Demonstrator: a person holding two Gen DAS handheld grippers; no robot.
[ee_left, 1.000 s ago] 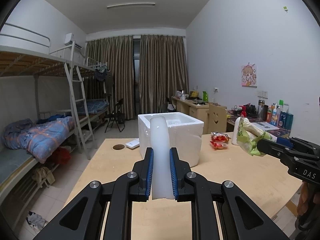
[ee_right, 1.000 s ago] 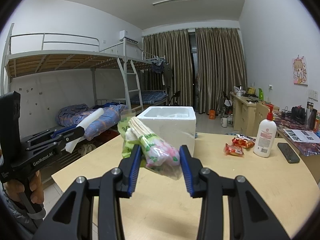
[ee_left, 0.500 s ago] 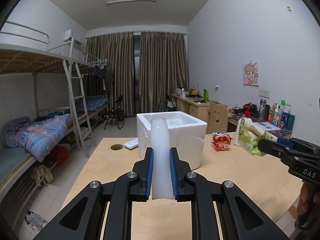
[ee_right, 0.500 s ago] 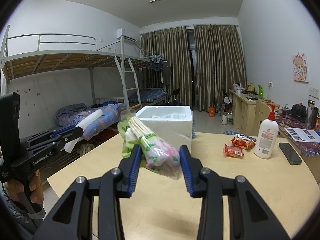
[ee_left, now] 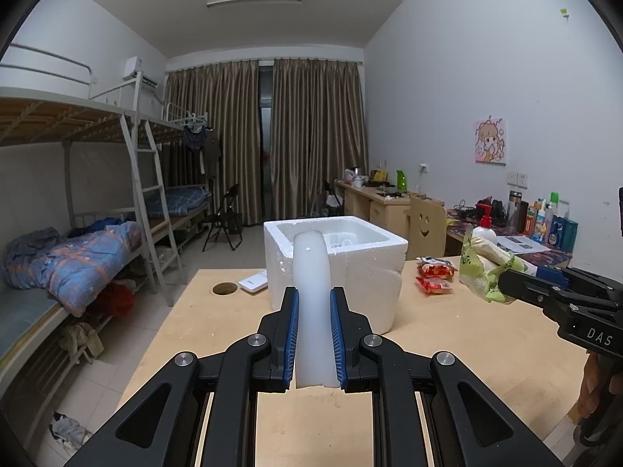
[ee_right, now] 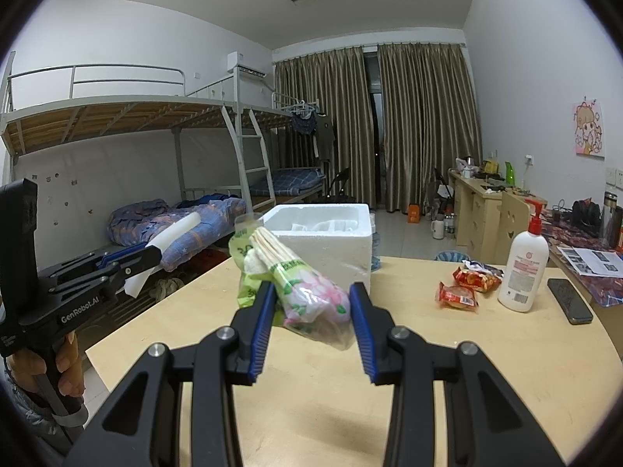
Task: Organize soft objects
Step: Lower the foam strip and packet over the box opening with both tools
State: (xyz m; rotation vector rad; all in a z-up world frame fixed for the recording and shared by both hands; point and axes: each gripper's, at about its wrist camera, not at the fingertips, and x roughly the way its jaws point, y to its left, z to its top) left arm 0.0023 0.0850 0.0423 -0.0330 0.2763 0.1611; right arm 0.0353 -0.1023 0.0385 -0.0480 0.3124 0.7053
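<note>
My left gripper (ee_left: 314, 311) is shut on a white foam tube (ee_left: 312, 295) that points up and forward, held above the table. The tube also shows in the right wrist view (ee_right: 171, 239). My right gripper (ee_right: 311, 311) is shut on a plastic bag of soft packs (ee_right: 300, 288), green and pink, held above the table. The bag also shows in the left wrist view (ee_left: 484, 268). An open white foam box (ee_left: 335, 257) stands on the wooden table (ee_left: 447, 334) ahead of both grippers, with white items inside. The box also shows in the right wrist view (ee_right: 327, 233).
Two red snack packets (ee_right: 465, 286), a white pump bottle (ee_right: 523, 268) and a black phone (ee_right: 569, 299) lie on the table's right side. A white flat device (ee_left: 253, 282) and a round hole (ee_left: 225, 288) are left of the box. Bunk beds stand left, desks right.
Both grippers have moved a little toward the foam box, which looks slightly nearer. Both grips are unchanged.
</note>
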